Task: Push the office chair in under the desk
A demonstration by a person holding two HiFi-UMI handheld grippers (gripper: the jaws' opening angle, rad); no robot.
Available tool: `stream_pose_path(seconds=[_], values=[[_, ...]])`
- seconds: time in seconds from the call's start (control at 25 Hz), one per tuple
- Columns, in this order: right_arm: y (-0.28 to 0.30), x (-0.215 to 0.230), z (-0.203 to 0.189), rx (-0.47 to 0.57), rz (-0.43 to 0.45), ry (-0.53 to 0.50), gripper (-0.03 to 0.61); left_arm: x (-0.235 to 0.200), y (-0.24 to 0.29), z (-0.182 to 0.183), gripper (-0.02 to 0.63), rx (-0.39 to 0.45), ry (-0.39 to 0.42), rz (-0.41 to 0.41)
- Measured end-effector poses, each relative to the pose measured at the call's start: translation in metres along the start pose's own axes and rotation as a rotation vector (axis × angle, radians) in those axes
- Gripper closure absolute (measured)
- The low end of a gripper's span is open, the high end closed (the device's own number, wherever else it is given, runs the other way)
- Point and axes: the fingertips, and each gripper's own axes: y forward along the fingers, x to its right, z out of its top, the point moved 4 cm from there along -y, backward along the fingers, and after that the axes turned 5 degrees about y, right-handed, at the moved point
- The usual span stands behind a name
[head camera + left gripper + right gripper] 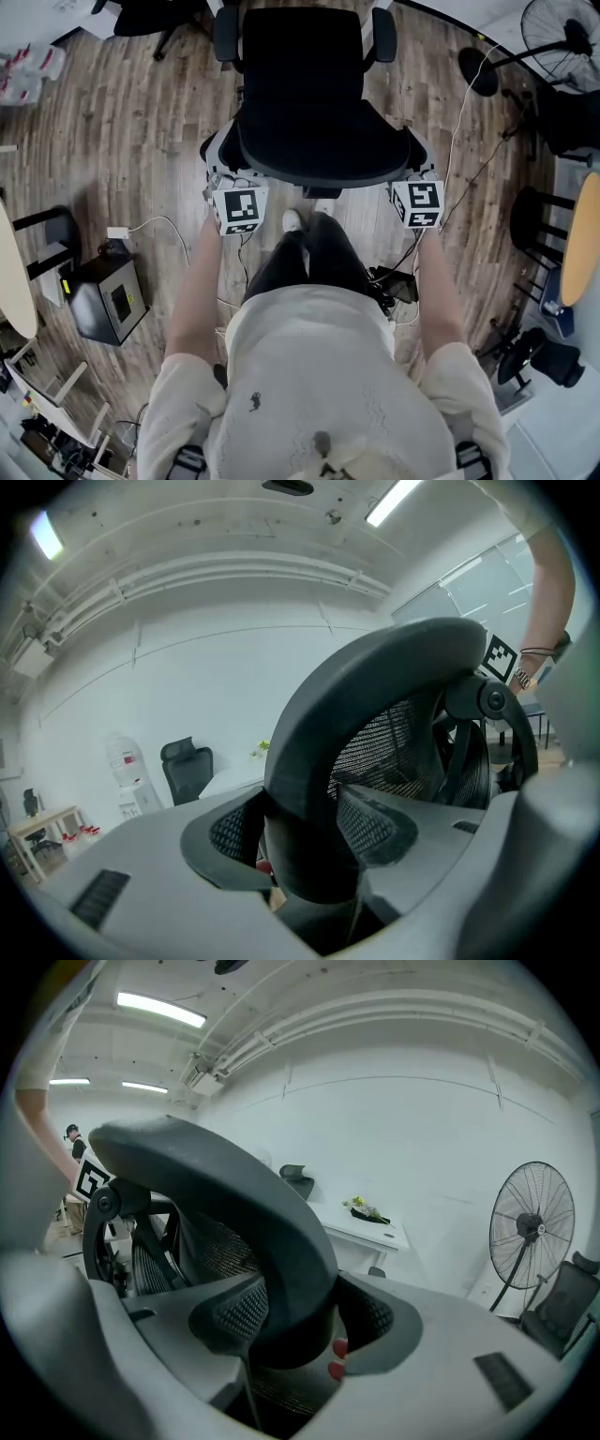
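The black office chair [309, 103] stands right in front of me, seat facing away. Its curved backrest rim [319, 178] runs between my two grippers. My left gripper [223, 178] clamps the rim's left end; in the left gripper view the thick rim [309, 789] fills the gap between both pads [230, 832]. My right gripper [420, 178] clamps the right end, the rim [281, 1269] pressed between its pads [375, 1321]. A white desk [370, 1225] with a small plant stands far beyond the chair.
A pedestal fan [562, 28] stands far right, also the fan [530, 1227]. A black box [108, 300] and cables lie on the wood floor at left. Round tabletops [581, 239] and stools flank me. Another black chair [187, 766] stands by the desk.
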Motion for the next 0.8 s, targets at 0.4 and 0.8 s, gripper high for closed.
stream_pose_path(seconds=[0.4, 0.8], values=[[0.026, 0.019, 0.013, -0.005, 0.003, -0.003, 0.339, -0.010, 0.031, 0.007, 0.354, 0.004, -0.002, 0.011], [0.062, 0.048, 0.027, 0.002, 0.011, -0.009, 0.339, -0.019, 0.073, 0.016, 0.354, 0.013, 0.005, 0.021]])
